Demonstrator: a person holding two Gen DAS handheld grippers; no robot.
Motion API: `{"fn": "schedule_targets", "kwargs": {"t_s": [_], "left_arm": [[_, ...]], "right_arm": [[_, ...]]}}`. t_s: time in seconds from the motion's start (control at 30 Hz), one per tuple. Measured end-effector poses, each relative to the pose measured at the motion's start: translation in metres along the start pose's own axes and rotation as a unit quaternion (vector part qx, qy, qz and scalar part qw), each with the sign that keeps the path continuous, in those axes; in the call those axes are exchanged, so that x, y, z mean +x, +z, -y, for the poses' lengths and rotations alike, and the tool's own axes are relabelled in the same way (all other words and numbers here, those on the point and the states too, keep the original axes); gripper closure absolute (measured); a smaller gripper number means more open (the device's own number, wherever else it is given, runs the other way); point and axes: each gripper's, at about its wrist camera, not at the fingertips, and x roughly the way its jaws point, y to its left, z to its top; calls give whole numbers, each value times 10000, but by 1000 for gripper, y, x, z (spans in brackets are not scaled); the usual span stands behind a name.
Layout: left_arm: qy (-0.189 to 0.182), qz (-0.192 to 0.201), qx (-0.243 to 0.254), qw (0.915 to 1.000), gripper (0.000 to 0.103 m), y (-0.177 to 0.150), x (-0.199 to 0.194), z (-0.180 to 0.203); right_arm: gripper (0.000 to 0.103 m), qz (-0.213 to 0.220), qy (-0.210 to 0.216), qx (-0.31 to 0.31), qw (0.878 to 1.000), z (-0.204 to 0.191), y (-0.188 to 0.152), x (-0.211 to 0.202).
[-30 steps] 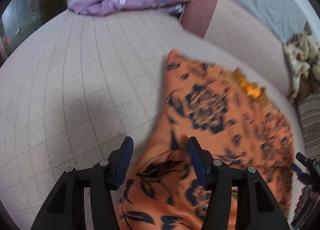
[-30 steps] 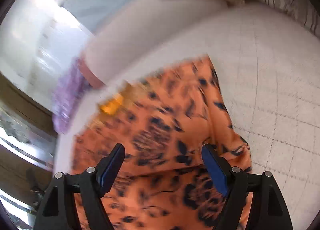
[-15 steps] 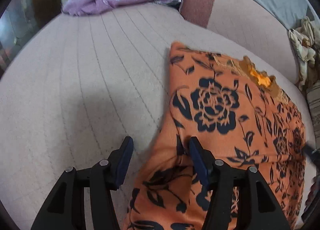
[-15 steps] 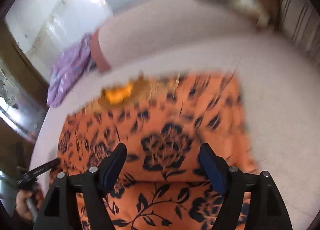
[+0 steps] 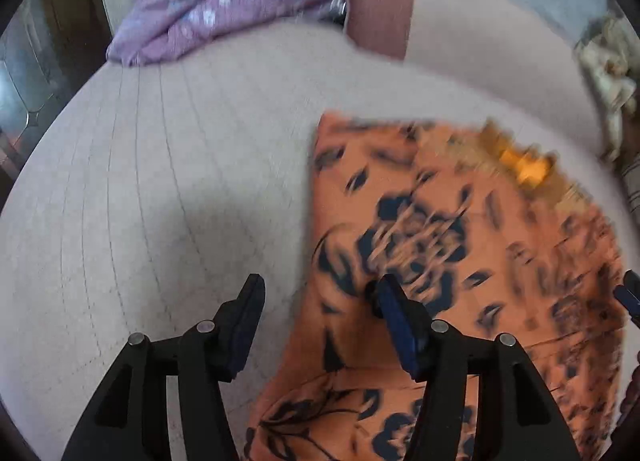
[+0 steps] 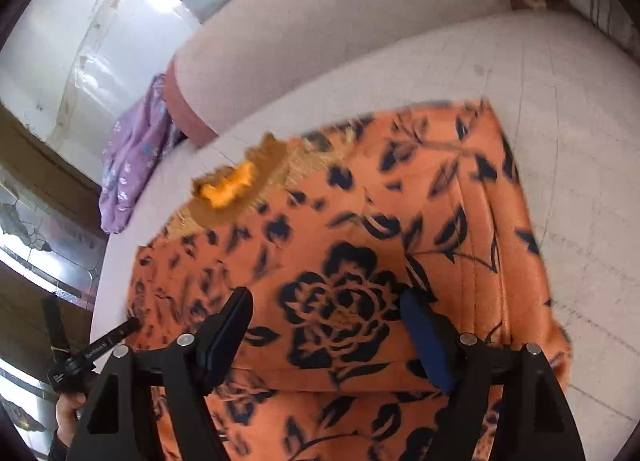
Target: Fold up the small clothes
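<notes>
Home, quilted sofa (image 5: 168,189), strewn clothes (image 5: 224,1)

The left gripper (image 5: 316,297) points steeply downward, its 2 black jaws spread apart with nothing pinched between the blue pads. The right gripper (image 6: 326,315) tilts down less sharply, its jaws set wider and also gripping nothing. A bare hand (image 6: 68,411) at the near left holds the left gripper's handle.
</notes>
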Motion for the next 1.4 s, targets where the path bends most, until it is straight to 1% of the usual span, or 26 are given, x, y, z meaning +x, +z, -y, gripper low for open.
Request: {"fn": "schedule_targets", "kwargs": {"t_s": [0.03,0.07,0.1,0.13,0.17,0.2,0.23,0.27,0.3,0.33,0.4,0.5,0.53,0.6,0.63,0.67,0.73,0.83,0.93,1.0,1.07,1.17,1.23,1.3,1.4], "left_arm": [[-42,146,-40,9999,41,0,-5,0],[28,271,-3,9996,40,1,-4,3],[216,187,110,9995,39,0,7,5],[448,-273,243,9983,36,-2,27,6],[379,-239,169,9989,36,-4,24,-3],[342,-135,104,9993,36,-5,18,-6],[344,-182,64,9992,36,-3,10,-8],[244,-164,18,9996,36,-2,1,-11],[154,-52,-31,9999,36,-3,-10,-14],[141,42,-70,9999,36,-4,-20,-17],[17,235,-149,9996,36,-13,-47,-25],[-143,343,-248,9990,36,-37,-80,-36],[-187,352,-274,9988,35,-46,-91,-40],[-237,383,-265,9986,35,-63,-102,-45],[-232,393,-250,9986,35,-77,-114,-50],[-230,398,-241,9987,35,-85,-117,-55],[-178,392,-275,9987,29,-110,-131,-67],[-183,244,-358,9989,28,-140,-137,-84],[-274,-92,-491,9984,28,-170,-134,-97],[-250,-329,-532,9977,28,-186,-128,-99],[-275,-469,-470,9974,28,-197,-124,-98],[-188,-621,-392,9971,28,-207,-122,-95],[-245,-674,-379,9967,28,-212,-123,-95],[-179,-806,-369,9959,28,-217,-122,-96],[-251,-894,-425,9948,28,-226,-126,-103]], "right_arm": [[24,148,66,-174,9997,-4,2,-7],[21,259,132,-281,9992,-7,5,-10],[19,262,168,-277,9991,-5,7,-8],[17,118,90,-177,9997,4,7,1],[19,-241,-185,71,9995,20,6,19],[19,-190,-97,178,9996,24,4,23],[19,-4,-40,199,9998,22,4,16],[19,48,-71,192,9998,17,3,9],[19,101,-66,105,9999,12,2,2],[19,149,-72,-15,9999,8,0,-4],[19,198,-221,-77,9995,3,-6,-15],[19,376,-142,-39,9992,7,-26,-46],[19,424,-128,-17,9990,13,-38,-60],[19,474,-115,28,9988,22,-56,-80],[19,475,-124,35,9988,34,-64,-102],[19,452,-154,47,9988,36,-75,-113],[19,348,-197,49,9992,49,-94,-138],[18,148,-323,-34,9994,58,-122,-161],[18,-201,-450,-40,9988,74,-150,-177],[18,-353,-534,20,9979,85,-164,-184],[18,-519,-479,147,9974,96,-176,-188],[18,-715,-493,202,9960,103,-187,-189],[18,-818,-370,239,9957,106,-193,-190],[18,-1000,-280,231,9943,107,-198,-189],[19,-1221,-17,228,9923,106,-207,-187]]}}
